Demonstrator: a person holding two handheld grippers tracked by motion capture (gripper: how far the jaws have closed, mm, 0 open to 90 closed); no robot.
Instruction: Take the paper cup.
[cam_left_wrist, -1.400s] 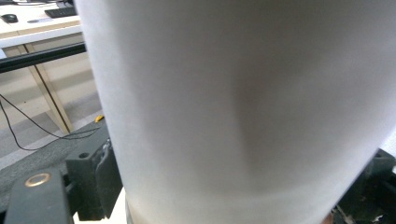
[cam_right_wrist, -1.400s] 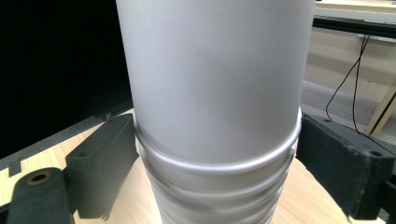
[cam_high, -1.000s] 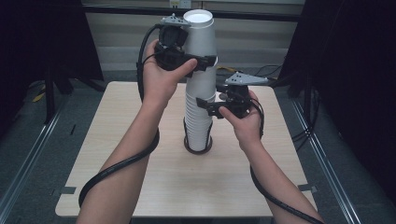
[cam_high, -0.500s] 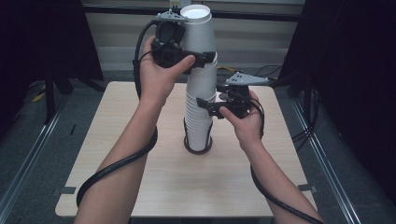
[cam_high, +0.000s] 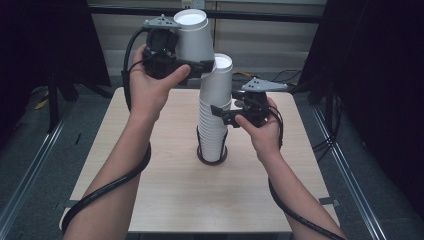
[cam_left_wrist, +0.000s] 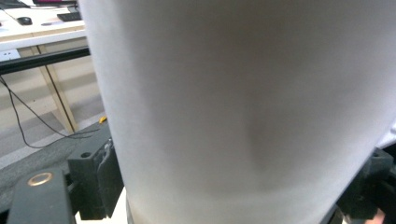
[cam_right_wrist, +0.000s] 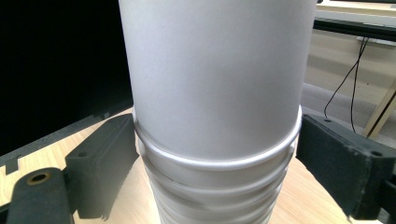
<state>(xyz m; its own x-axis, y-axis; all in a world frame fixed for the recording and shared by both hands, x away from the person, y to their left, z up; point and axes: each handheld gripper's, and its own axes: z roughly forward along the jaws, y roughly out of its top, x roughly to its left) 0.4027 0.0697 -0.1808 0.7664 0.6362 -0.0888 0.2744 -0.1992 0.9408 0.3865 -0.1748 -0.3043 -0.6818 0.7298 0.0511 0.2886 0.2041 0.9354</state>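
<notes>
A tall stack of upturned white paper cups (cam_high: 214, 115) stands on a dark ring (cam_high: 212, 161) in the middle of the wooden table (cam_high: 150, 150). My left gripper (cam_high: 197, 55) is shut on a single white cup (cam_high: 192, 37), which hangs upside down and slightly tilted, above and to the left of the stack's top and clear of it. Up close, this cup (cam_left_wrist: 243, 102) sits between the black jaws. My right gripper (cam_high: 220, 112) grips the stack partway up from the right. Its pads (cam_right_wrist: 100, 163) press on the cup rims of the stack (cam_right_wrist: 215, 93).
Black cables trail from both grippers over the table's near half. Dark curtains hang on both sides, and floor rails run past the left and right table edges. A desk with a keyboard (cam_left_wrist: 70, 16) stands far off.
My left gripper has pulled the top cup off the stack and carried it up and to the left. The right gripper and the stack have stayed put.
</notes>
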